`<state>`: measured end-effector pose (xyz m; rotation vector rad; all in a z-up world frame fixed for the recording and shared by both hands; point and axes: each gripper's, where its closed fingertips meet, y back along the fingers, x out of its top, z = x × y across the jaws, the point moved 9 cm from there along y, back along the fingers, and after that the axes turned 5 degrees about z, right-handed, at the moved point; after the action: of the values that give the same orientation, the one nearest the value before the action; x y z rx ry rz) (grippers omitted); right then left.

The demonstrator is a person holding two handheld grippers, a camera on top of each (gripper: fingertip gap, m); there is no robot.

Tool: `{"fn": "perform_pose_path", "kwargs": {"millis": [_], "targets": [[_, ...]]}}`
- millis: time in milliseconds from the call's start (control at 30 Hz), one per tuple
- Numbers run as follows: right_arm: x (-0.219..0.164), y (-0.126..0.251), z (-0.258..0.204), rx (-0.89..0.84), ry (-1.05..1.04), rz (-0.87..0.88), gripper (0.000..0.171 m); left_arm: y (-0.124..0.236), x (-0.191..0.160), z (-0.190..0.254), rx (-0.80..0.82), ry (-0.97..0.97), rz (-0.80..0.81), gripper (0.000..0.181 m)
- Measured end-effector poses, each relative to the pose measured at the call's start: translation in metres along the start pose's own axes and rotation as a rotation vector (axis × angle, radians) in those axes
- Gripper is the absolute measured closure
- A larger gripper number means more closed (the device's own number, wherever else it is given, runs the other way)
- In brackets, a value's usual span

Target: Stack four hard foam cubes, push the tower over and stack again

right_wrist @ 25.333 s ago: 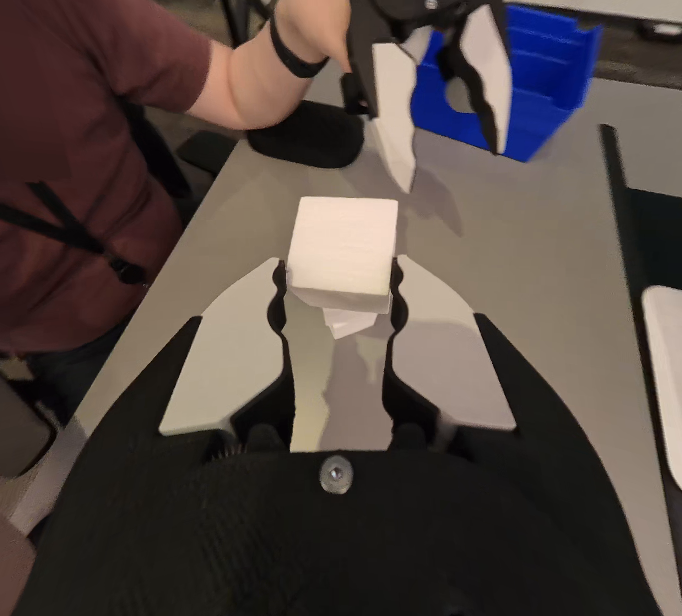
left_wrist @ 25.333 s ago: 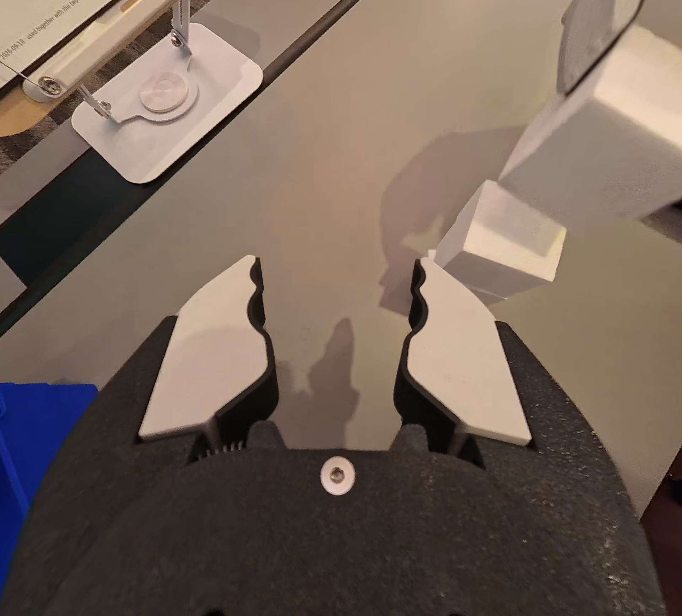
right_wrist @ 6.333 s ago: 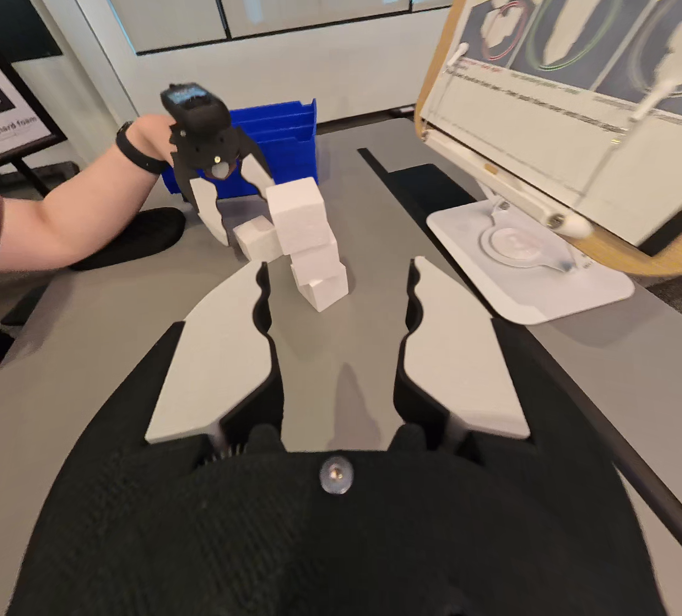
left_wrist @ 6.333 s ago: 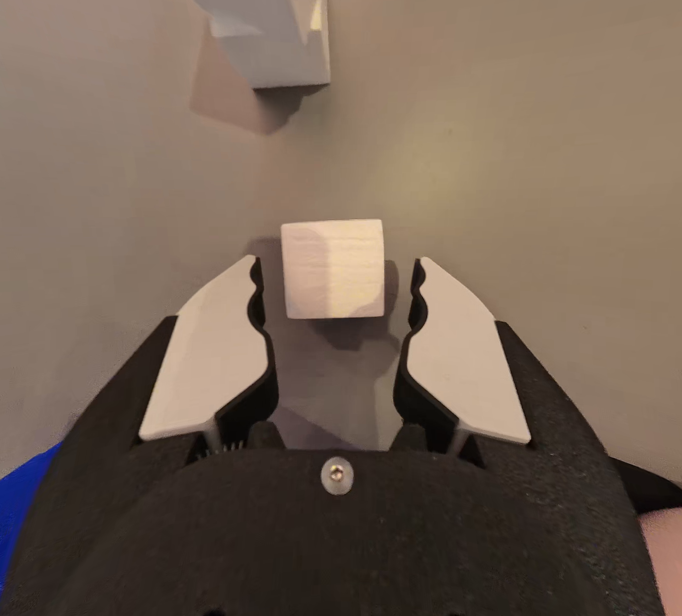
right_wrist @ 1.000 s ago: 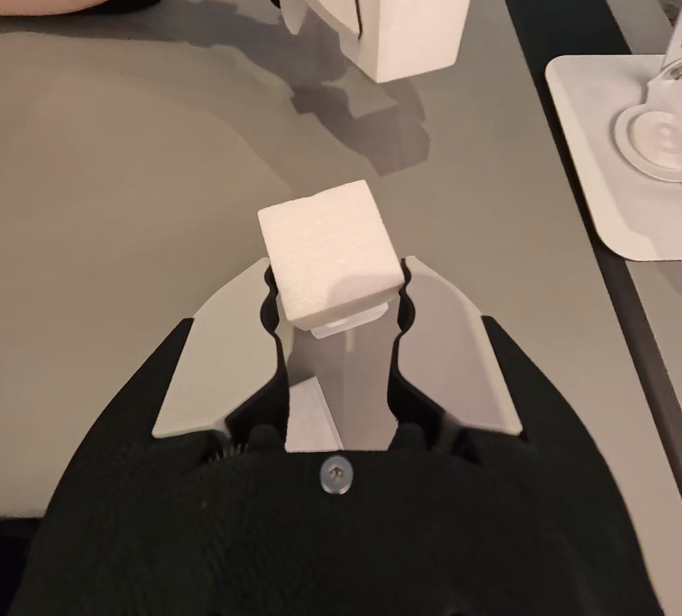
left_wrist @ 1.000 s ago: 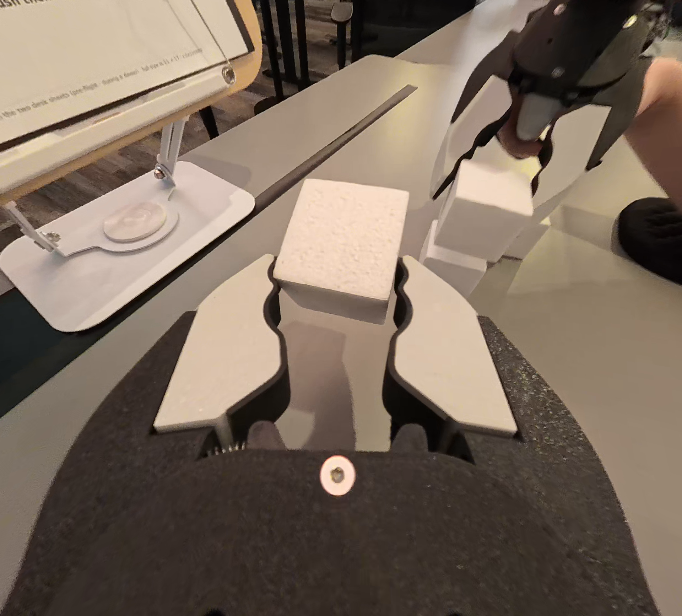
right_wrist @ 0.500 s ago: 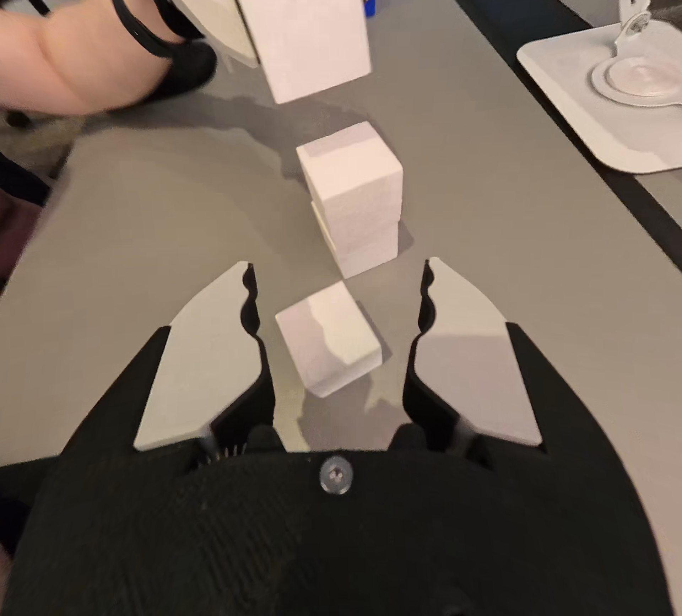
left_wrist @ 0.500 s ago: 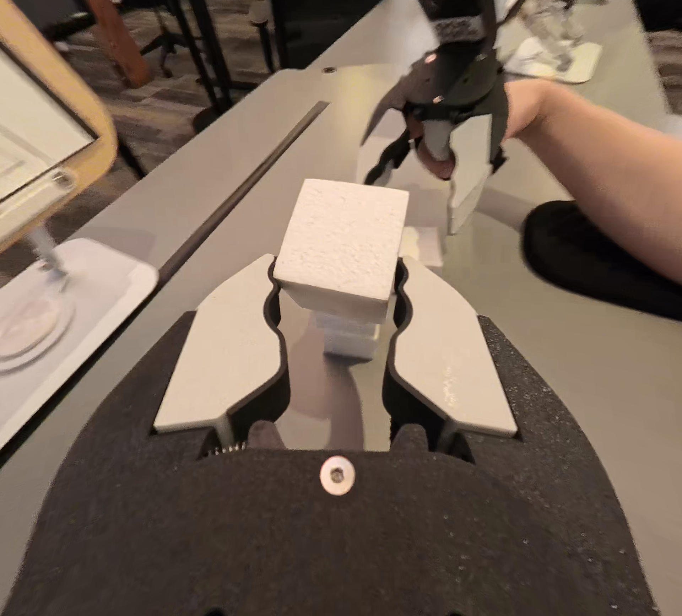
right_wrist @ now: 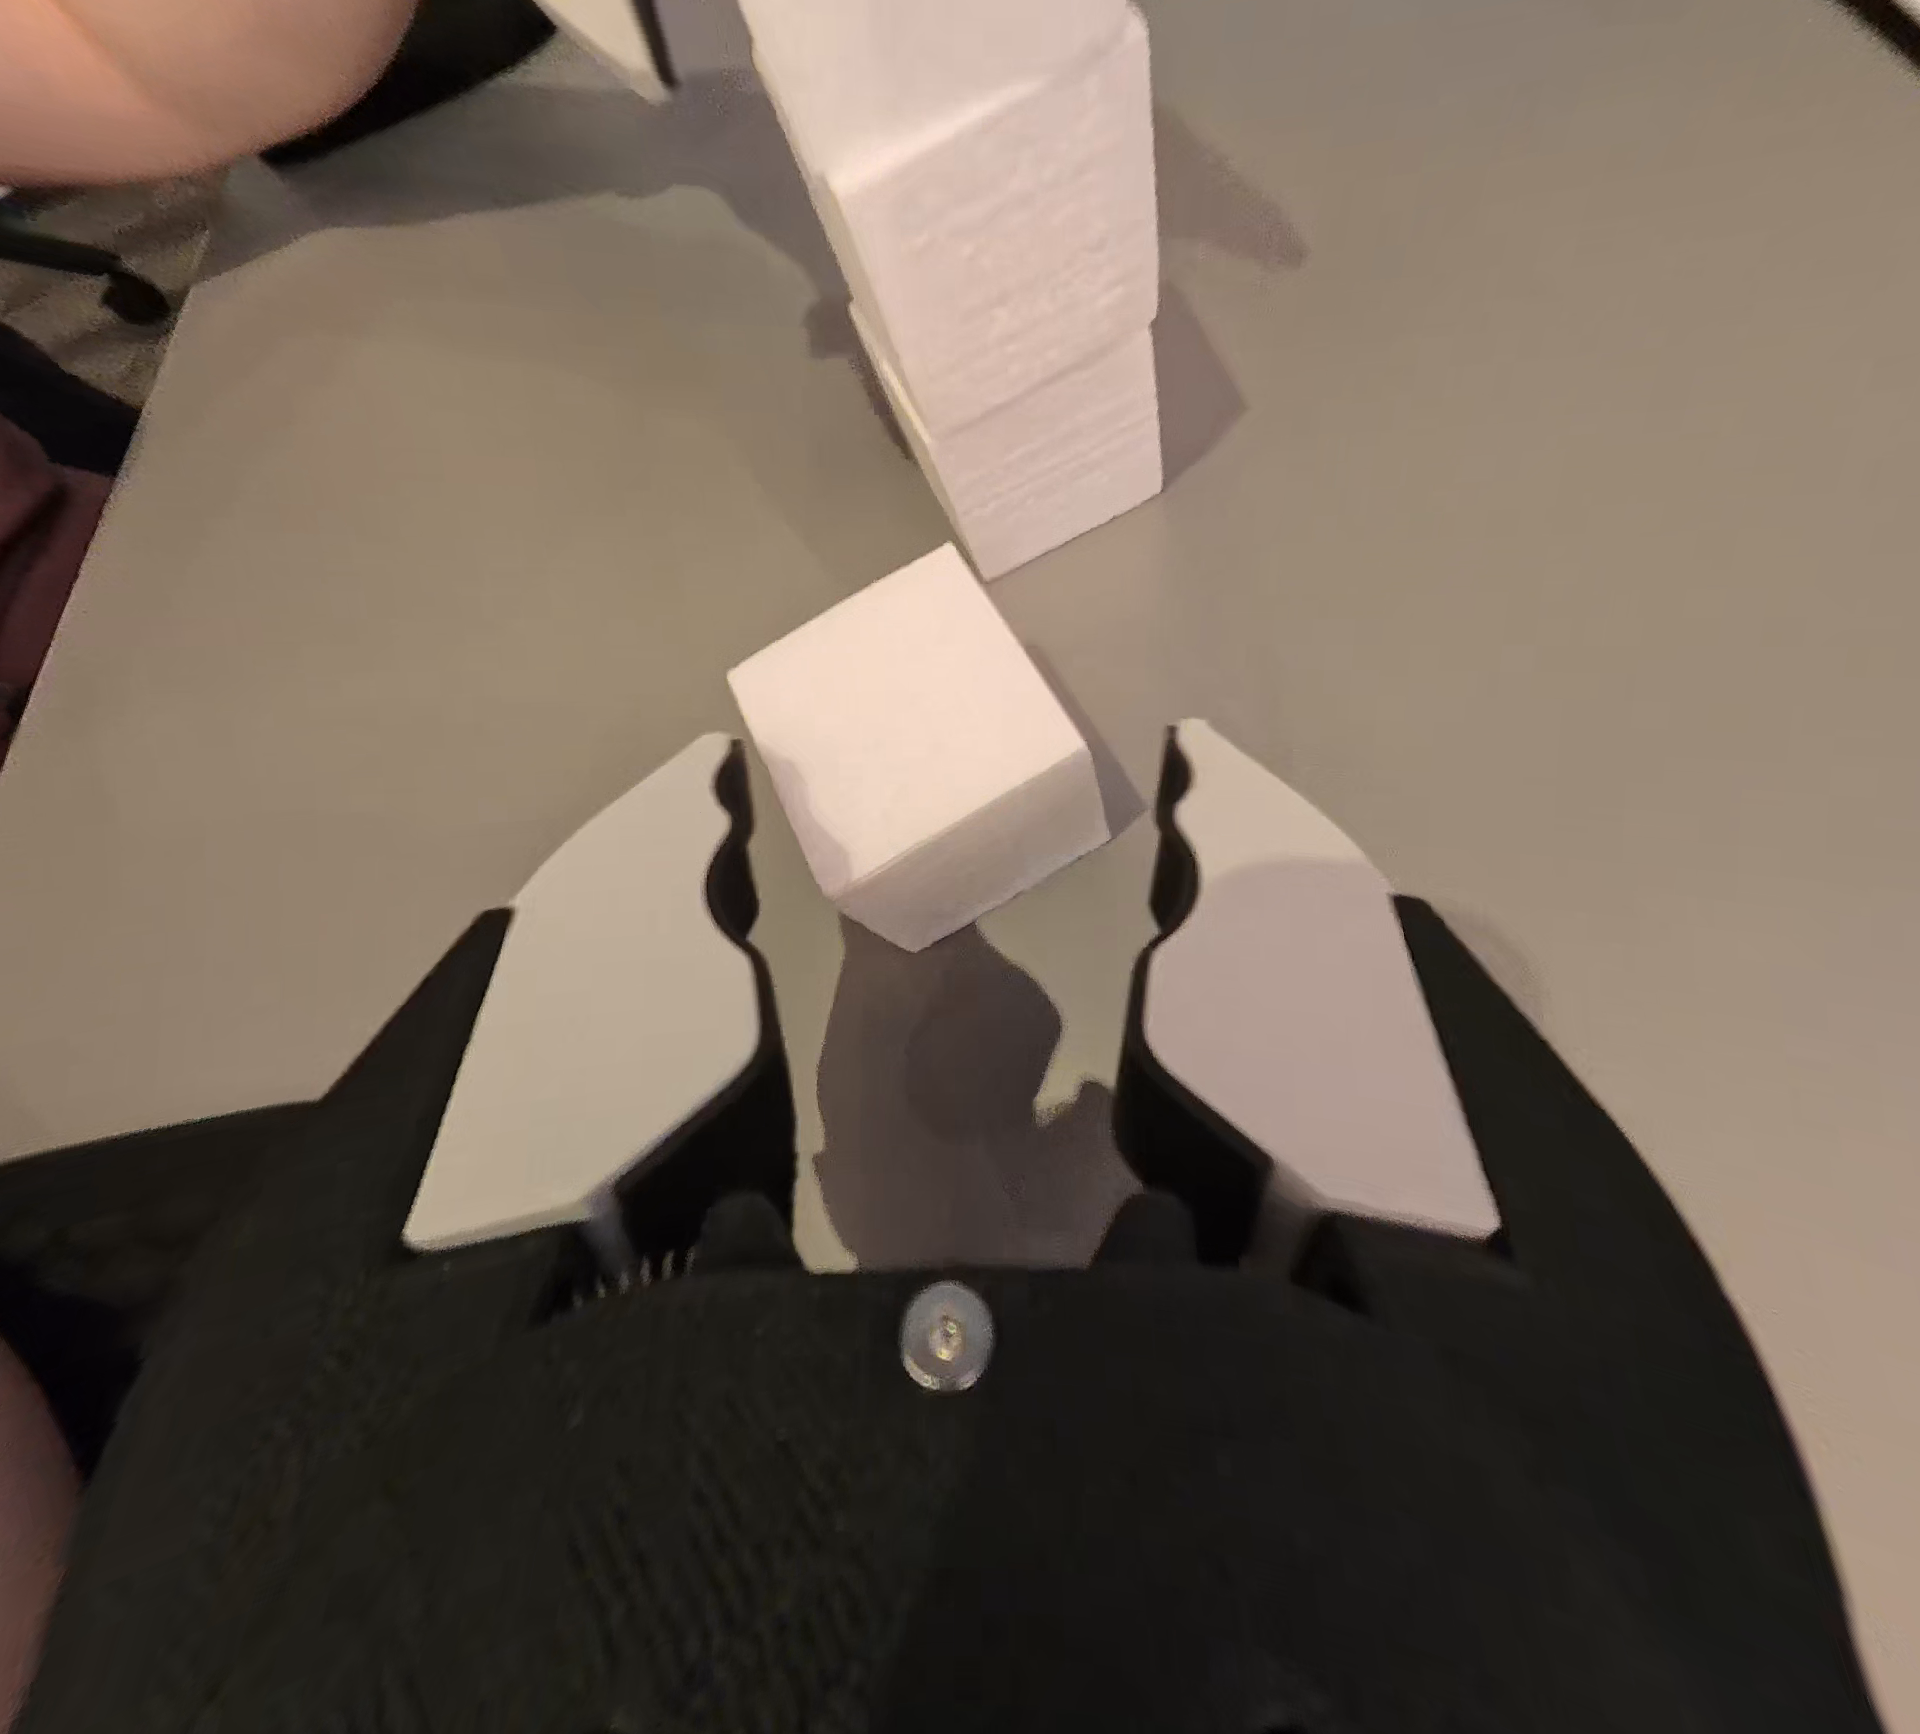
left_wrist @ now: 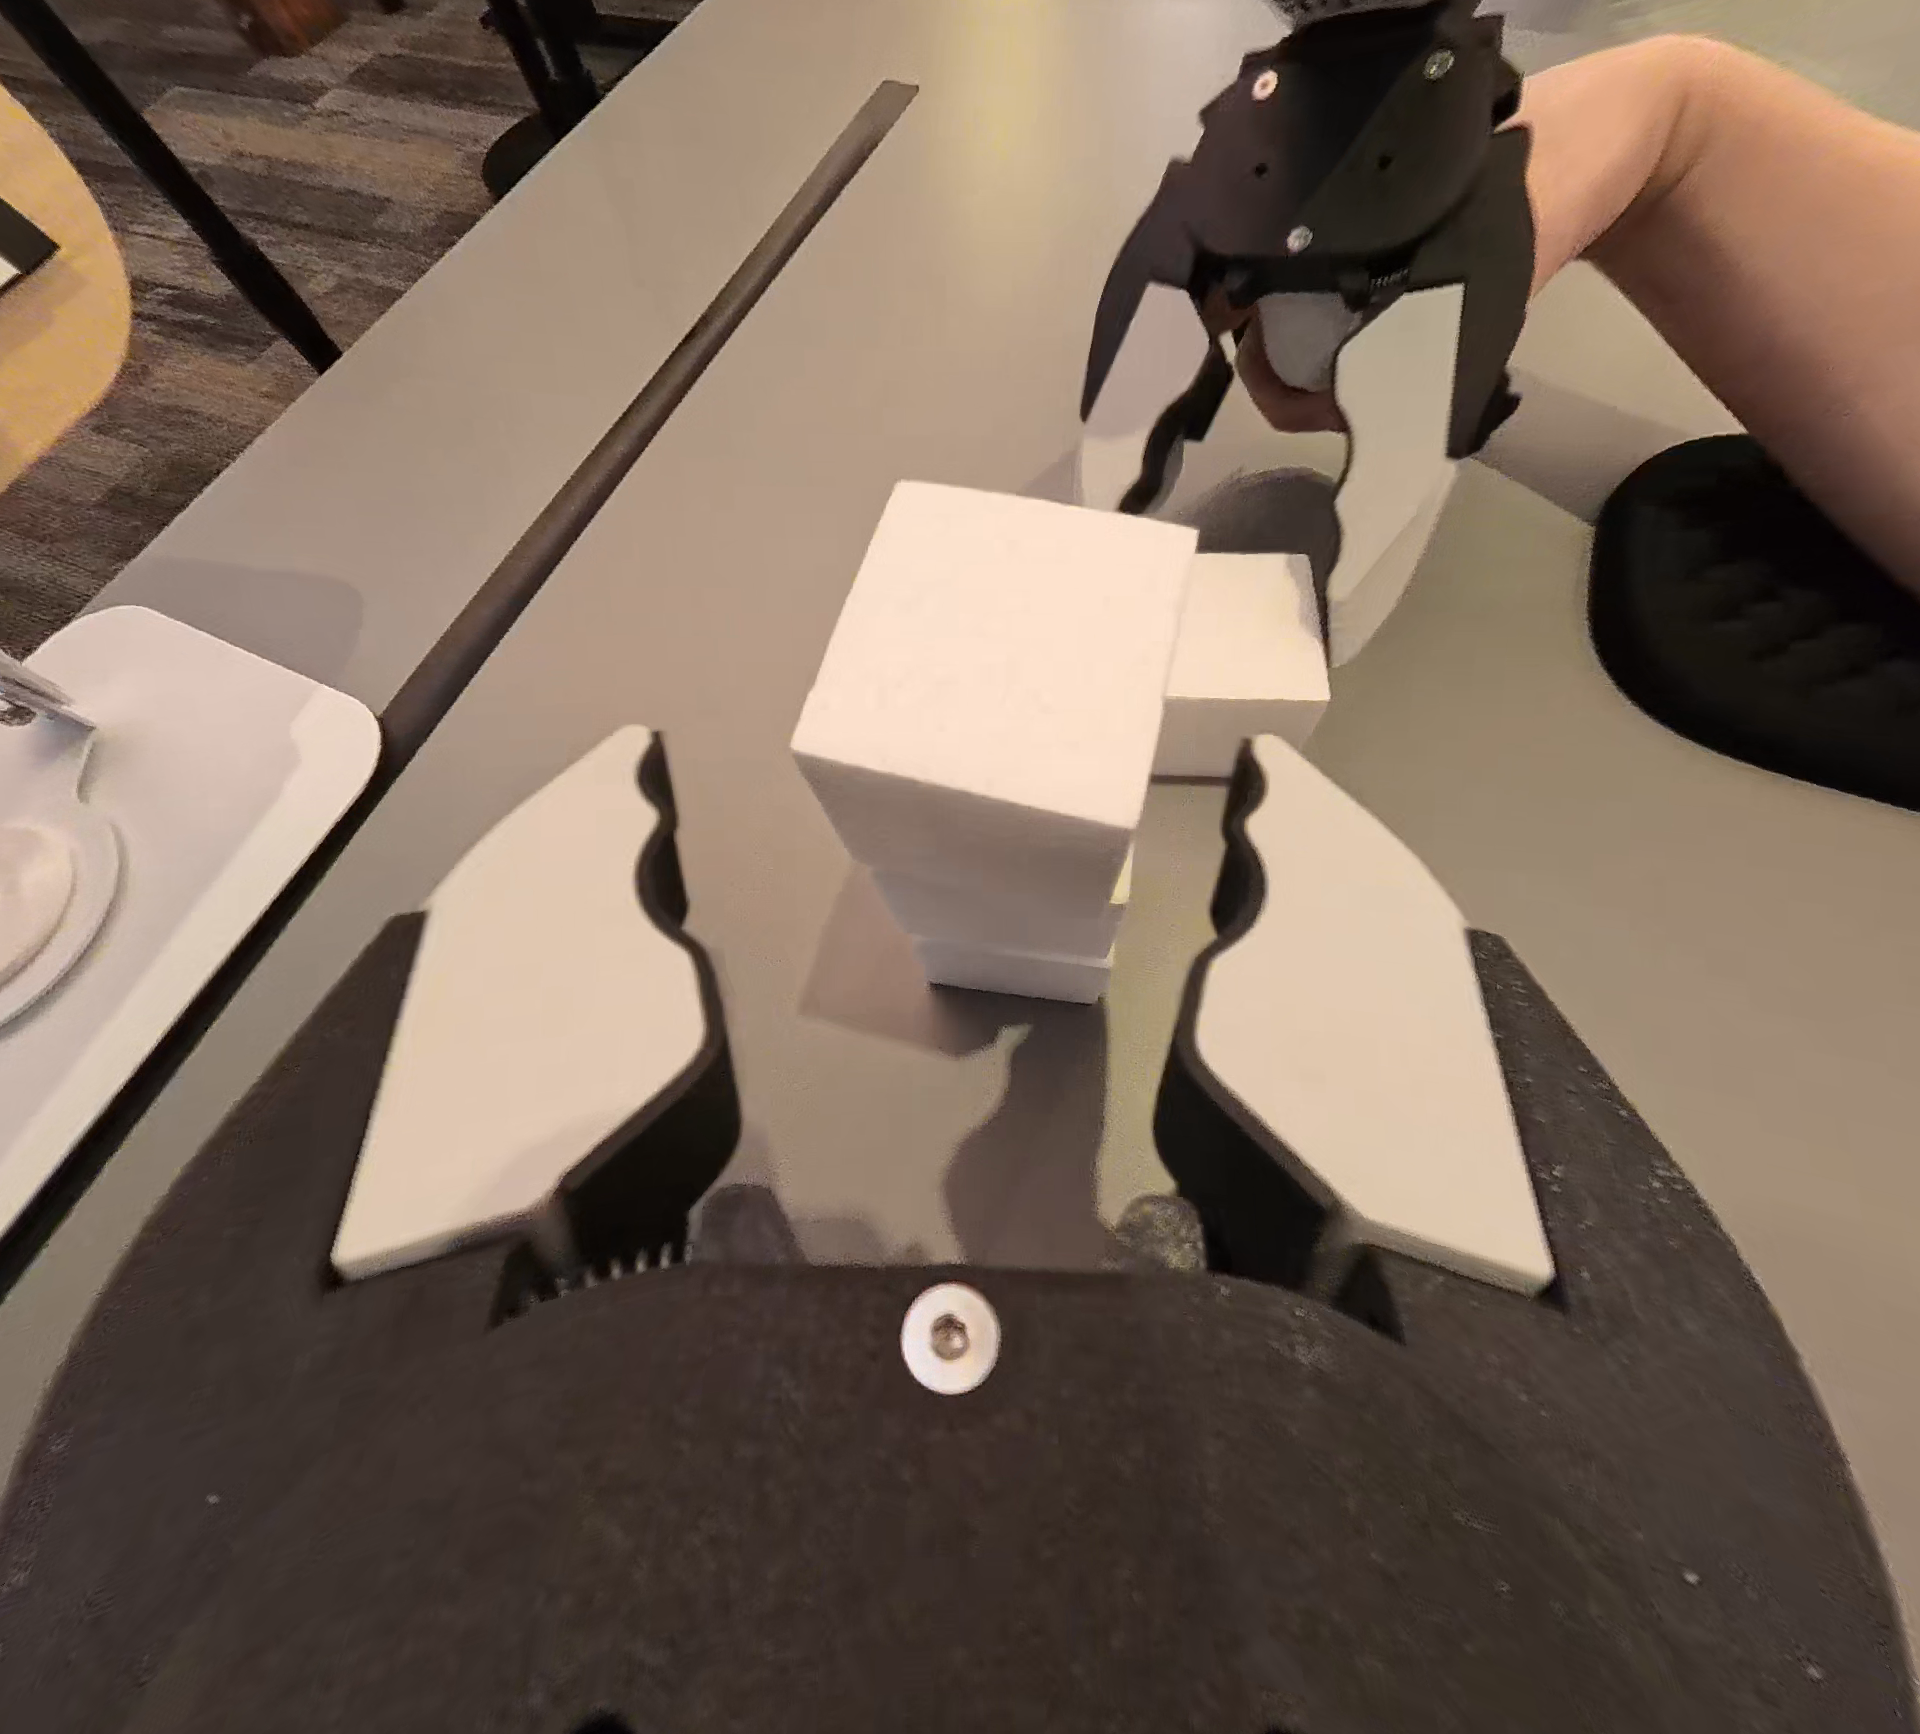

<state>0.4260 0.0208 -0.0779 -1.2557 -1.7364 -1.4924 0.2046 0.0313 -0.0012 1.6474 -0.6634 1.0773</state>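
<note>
Three stacked foam cubes [left_wrist: 977, 749] stand on the grey table [left_wrist: 1558, 957].

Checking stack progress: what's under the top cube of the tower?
Two more cubes sit under the top cube, making three. The fourth cube lies on the table. Their contact faces are hidden.

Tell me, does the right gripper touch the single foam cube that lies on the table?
Apart. In the right wrist view the open right gripper flanks the loose foam cube, with grey table showing beside each fingertip.
</note>
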Motion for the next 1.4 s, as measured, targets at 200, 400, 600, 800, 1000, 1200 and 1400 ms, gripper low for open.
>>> {"fn": "perform_pose_path", "kwargs": {"millis": [200,400,600,800,1000,1200,1400], "targets": [[0.004,0.011,-0.001,0.021,0.002,0.059,0.109,0.044,-0.01,0.003,0.0,0.017,0.026,0.075],[0.08,0.066,-0.015,-0.142,0.019,0.371,0.109,0.08,-0.066,-0.004,0.004,0.071,-0.052,0.082],[0.158,0.042,-0.057,-0.237,0.097,0.339,0.109,0.077,-0.117,-0.014,0.003,0.155,-0.17,0.083],[0.166,0.007,-0.055,-0.207,0.065,0.208,0.109,0.07,-0.114,-0.009,-0.028,0.146,-0.178,0.089],[0.158,-0.006,-0.04,-0.161,-0.001,0.173,0.109,0.072,-0.108,-0.004,-0.029,0.112,-0.146,0.088],[0.162,0.012,-0.055,-0.172,0.132,0.271,0.088,0.082,-0.101,-0.004,-0.008,0.092,-0.065,0.089],[0.097,0.044,-0.029,-0.317,0.042,0.046,0.151,0.126,-0.077,-0.011,0.029,0.106,0.31,0.108]]}}
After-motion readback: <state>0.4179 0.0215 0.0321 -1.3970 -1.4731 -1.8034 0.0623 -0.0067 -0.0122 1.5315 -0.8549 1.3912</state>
